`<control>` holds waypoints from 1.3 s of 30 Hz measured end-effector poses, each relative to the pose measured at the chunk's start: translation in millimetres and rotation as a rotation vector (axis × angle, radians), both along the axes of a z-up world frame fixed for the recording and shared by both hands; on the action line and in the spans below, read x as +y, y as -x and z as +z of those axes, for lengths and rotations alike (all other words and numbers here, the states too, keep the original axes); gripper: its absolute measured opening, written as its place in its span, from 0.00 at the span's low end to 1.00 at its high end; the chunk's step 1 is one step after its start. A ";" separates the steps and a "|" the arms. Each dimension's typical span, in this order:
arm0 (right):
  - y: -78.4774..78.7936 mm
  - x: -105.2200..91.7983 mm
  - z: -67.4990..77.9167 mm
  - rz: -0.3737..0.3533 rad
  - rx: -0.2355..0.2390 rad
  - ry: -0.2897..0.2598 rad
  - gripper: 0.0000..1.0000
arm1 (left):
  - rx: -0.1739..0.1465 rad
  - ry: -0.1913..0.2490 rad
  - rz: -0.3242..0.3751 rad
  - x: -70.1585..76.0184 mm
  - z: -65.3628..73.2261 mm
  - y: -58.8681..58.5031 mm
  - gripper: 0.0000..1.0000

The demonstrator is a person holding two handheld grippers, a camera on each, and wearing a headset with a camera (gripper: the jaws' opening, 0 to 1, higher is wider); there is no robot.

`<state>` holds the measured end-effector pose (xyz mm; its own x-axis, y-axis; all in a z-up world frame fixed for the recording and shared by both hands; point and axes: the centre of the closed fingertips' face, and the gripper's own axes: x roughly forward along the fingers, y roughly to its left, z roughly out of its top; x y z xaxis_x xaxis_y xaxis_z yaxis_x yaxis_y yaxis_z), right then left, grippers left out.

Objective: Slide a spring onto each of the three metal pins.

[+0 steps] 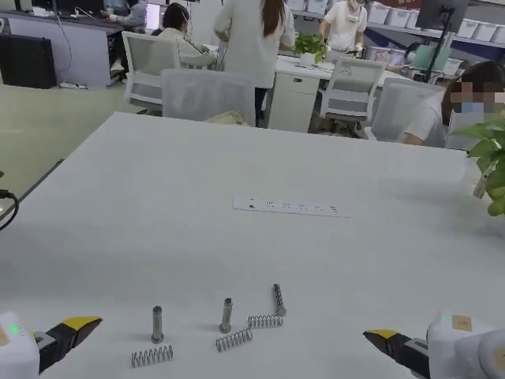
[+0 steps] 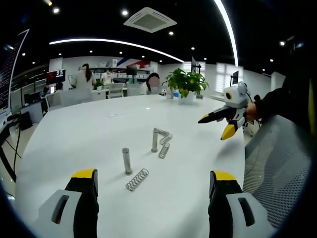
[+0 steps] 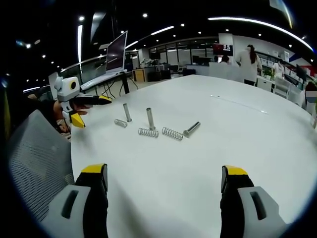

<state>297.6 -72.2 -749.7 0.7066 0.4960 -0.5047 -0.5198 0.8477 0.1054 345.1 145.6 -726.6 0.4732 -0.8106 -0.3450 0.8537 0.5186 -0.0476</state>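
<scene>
Three metal pins rest on the white table [image 1: 158, 197]. The left pin [image 1: 157, 324] and the middle pin [image 1: 226, 314] stand upright; the right pin [image 1: 278, 300] lies flat. Three springs lie loose beside them: one [image 1: 151, 356] by the left pin, one [image 1: 234, 339] in front of the middle pin, one [image 1: 265, 321] next to the lying pin. My left gripper [image 1: 79, 328] sits at the near left edge and my right gripper [image 1: 380, 338] at the near right. Both are open and hold nothing, with wide-set jaws in the left gripper view [image 2: 153, 174] and the right gripper view [image 3: 163, 170].
A flat white power strip [image 1: 290, 207] lies mid-table beyond the pins. A potted plant [image 1: 493, 166] overhangs the right edge. Office chairs [image 1: 207, 95] and several people are behind the far edge. A black cable [image 1: 8, 205] hangs at the left side.
</scene>
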 end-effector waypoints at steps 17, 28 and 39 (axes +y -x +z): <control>2.9 4.6 -5.9 0.024 0.029 -0.009 0.91 | 0.013 0.000 0.013 -0.3 -7.1 -1.2 0.91; -1.1 7.7 -2.9 0.028 0.024 0.010 0.87 | 0.006 0.017 0.032 1.8 -6.2 -4.5 0.91; -29.1 7.5 6.5 0.015 0.003 0.035 0.83 | 0.011 0.022 0.031 2.7 -6.8 -3.0 0.91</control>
